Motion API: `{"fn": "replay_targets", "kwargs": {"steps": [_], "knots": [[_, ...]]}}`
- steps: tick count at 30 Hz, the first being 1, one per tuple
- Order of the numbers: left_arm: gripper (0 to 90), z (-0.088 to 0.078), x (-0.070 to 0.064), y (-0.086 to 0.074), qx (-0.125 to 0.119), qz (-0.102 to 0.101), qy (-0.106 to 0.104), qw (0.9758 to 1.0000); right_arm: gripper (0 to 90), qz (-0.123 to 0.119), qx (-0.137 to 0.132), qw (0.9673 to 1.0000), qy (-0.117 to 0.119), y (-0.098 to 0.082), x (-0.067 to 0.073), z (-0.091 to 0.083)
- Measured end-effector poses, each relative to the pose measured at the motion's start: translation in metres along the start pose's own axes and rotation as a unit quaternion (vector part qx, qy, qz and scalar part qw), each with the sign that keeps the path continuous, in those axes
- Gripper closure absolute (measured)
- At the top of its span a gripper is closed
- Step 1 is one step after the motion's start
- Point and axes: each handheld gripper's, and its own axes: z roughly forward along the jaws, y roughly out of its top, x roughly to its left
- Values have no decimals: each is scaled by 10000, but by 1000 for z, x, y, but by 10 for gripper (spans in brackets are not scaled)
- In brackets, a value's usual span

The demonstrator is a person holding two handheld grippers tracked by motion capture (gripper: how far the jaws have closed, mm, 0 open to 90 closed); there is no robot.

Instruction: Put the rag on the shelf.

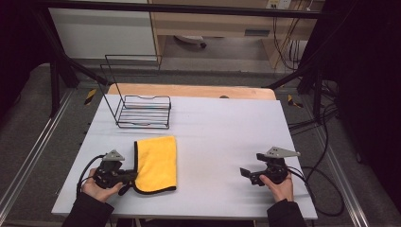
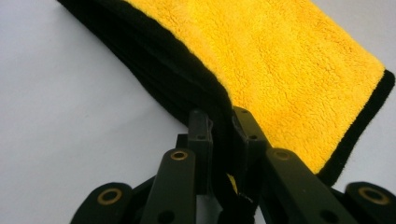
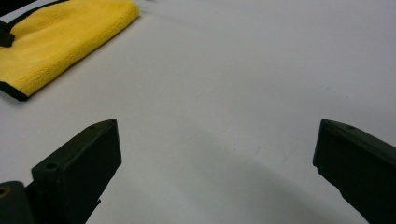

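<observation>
A yellow cloth [image 1: 156, 163] with a black hem lies folded on the pale table [image 1: 213, 127], left of centre. My left gripper [image 1: 127, 178] is at its near left edge, shut on the black hem. In the left gripper view the two pads [image 2: 201, 133] pinch the cloth [image 2: 289, 70] edge, and the cloth's left side is lifted off the table. My right gripper [image 1: 247, 174] rests near the table's right front, open, nothing between its jaws. In the right gripper view the cloth [image 3: 56, 37] lies far off at upper left.
A black wire rack [image 1: 142, 106] stands at the table's back left. Cables [image 1: 321, 189] trail off the right edge. A dark frame bar [image 1: 189, 8] crosses above the far side.
</observation>
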Motion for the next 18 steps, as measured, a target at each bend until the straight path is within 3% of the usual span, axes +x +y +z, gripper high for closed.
{"fn": "replay_targets", "kwargs": {"steps": [11,18], "knots": [[786,-10,14,-11,-6,133,133,9998,15,-20,-11,10000,-8,0,0,1],[772,-12,21,-14,-25,31,133,9999,15,-11,-26,10000,-31,0,0,0]]}}
